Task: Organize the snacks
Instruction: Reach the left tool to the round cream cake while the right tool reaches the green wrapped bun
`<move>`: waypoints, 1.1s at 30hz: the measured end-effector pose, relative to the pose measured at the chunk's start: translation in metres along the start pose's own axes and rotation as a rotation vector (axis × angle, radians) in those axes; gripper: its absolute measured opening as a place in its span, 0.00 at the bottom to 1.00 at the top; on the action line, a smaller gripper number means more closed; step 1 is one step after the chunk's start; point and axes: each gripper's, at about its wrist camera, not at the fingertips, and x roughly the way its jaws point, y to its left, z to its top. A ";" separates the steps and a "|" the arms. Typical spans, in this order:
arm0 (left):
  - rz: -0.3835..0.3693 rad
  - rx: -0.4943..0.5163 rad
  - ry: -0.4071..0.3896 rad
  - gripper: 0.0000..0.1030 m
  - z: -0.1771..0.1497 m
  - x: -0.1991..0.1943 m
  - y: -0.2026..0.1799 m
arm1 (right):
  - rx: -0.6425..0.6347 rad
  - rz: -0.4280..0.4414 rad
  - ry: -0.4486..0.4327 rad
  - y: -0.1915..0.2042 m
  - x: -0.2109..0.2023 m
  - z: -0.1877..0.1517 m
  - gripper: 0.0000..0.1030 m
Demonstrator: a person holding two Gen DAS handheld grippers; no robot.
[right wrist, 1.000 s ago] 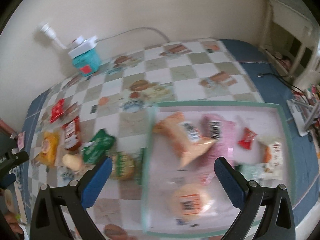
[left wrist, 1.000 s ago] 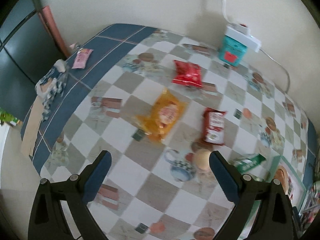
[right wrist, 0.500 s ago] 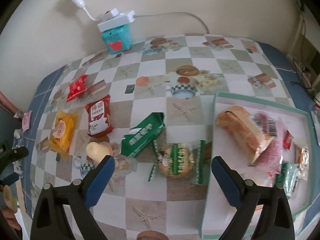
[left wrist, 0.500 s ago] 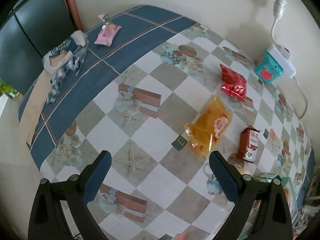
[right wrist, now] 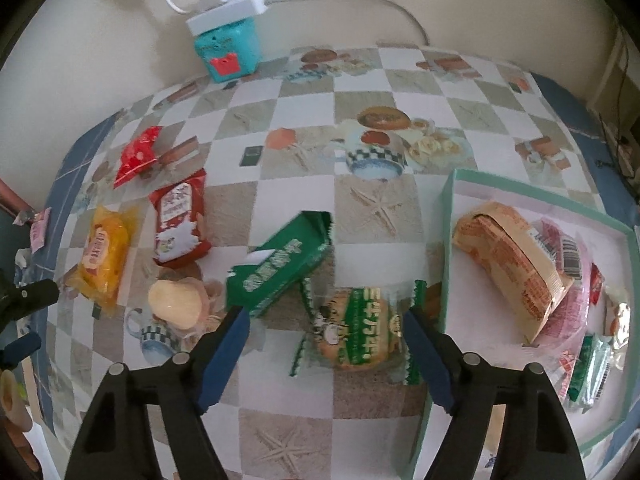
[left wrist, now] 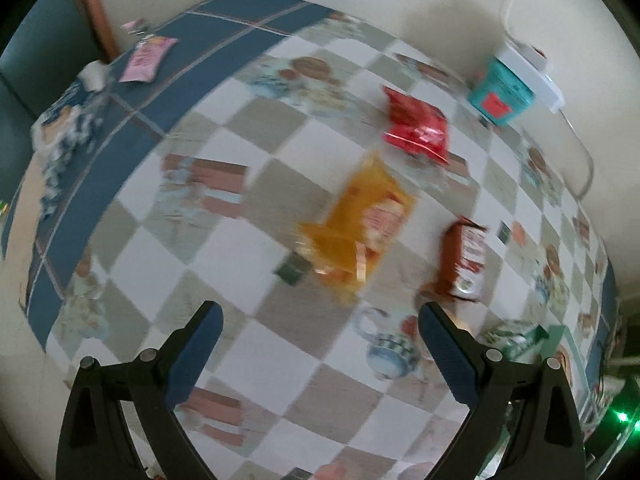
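Observation:
My right gripper (right wrist: 326, 316) points down at the table, its jaws closing around a round pastry in a green wrapper (right wrist: 356, 332); the pads do not press on it. A green packet (right wrist: 280, 264), a pale bun (right wrist: 176, 304), a dark red packet (right wrist: 180, 220), an orange packet (right wrist: 104, 256) and a small red bag (right wrist: 138, 156) lie to the left. On the right, the teal-rimmed tray (right wrist: 450, 208) holds several snacks. My left gripper (left wrist: 320, 316) hangs open over bare tablecloth, short of the orange packet (left wrist: 360, 220), with nothing between its fingers.
A teal box (right wrist: 226, 48) with a white power strip on top stands against the back wall. A pink packet (left wrist: 148, 58) and a blue-and-white bag (left wrist: 68, 132) lie on the cloth's blue border at the table's left edge. A cable runs along the wall.
The right gripper swung left from above the tray to over the green-wrapped pastry, sank lower, and its jaws narrowed. The left gripper dropped closer to the table; the orange packet looms larger.

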 end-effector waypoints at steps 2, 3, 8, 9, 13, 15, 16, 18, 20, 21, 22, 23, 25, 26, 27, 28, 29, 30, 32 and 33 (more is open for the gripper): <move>-0.013 0.027 0.004 0.95 -0.001 0.003 -0.012 | 0.006 -0.005 0.005 -0.004 0.002 0.001 0.75; -0.021 0.041 0.008 0.95 -0.002 0.004 -0.018 | 0.012 -0.006 0.009 -0.007 0.003 0.001 0.74; -0.042 0.105 0.030 0.95 -0.007 0.013 -0.040 | 0.034 -0.009 0.031 -0.015 0.009 0.001 0.71; -0.045 0.117 0.035 0.95 -0.008 0.015 -0.044 | 0.036 -0.005 0.034 -0.016 0.010 0.000 0.71; -0.055 0.140 0.051 0.95 -0.010 0.022 -0.052 | 0.020 -0.012 0.039 -0.014 0.012 -0.001 0.70; -0.061 0.155 0.058 0.95 -0.012 0.025 -0.057 | 0.015 -0.002 0.044 -0.012 0.012 -0.002 0.70; -0.063 0.161 0.060 0.95 -0.013 0.026 -0.058 | 0.017 0.011 0.049 -0.012 0.012 -0.002 0.70; -0.071 0.174 0.064 0.95 -0.014 0.030 -0.064 | 0.028 0.043 0.055 -0.014 0.012 -0.002 0.70; -0.074 0.190 0.061 0.94 -0.016 0.033 -0.070 | 0.037 0.058 0.060 -0.015 0.012 -0.003 0.70; -0.072 0.201 0.059 0.92 -0.017 0.034 -0.073 | 0.032 0.050 0.061 -0.014 0.013 -0.003 0.70; -0.069 0.214 0.058 0.85 -0.018 0.035 -0.077 | 0.029 0.047 0.066 -0.013 0.014 -0.004 0.69; -0.068 0.221 0.060 0.82 -0.019 0.036 -0.080 | 0.026 0.047 0.072 -0.012 0.016 -0.005 0.69; -0.067 0.232 0.069 0.78 -0.021 0.041 -0.086 | 0.011 0.032 0.084 -0.008 0.020 -0.006 0.69; -0.068 0.233 0.069 0.78 -0.021 0.043 -0.088 | 0.006 0.028 0.085 -0.007 0.021 -0.007 0.69; -0.065 0.238 0.069 0.78 -0.022 0.045 -0.090 | -0.001 0.022 0.084 -0.006 0.022 -0.007 0.69; -0.059 0.246 0.069 0.75 -0.023 0.046 -0.092 | -0.003 0.020 0.084 -0.005 0.022 -0.008 0.69; -0.055 0.251 0.069 0.70 -0.023 0.048 -0.094 | -0.004 0.017 0.084 -0.005 0.023 -0.008 0.69; -0.049 0.257 0.072 0.58 -0.023 0.050 -0.096 | -0.007 0.015 0.083 -0.004 0.023 -0.008 0.69; -0.049 0.263 0.082 0.53 -0.023 0.054 -0.099 | -0.012 0.011 0.082 -0.002 0.024 -0.008 0.69; -0.051 0.265 0.085 0.51 -0.024 0.056 -0.100 | -0.015 0.008 0.080 -0.001 0.025 -0.008 0.69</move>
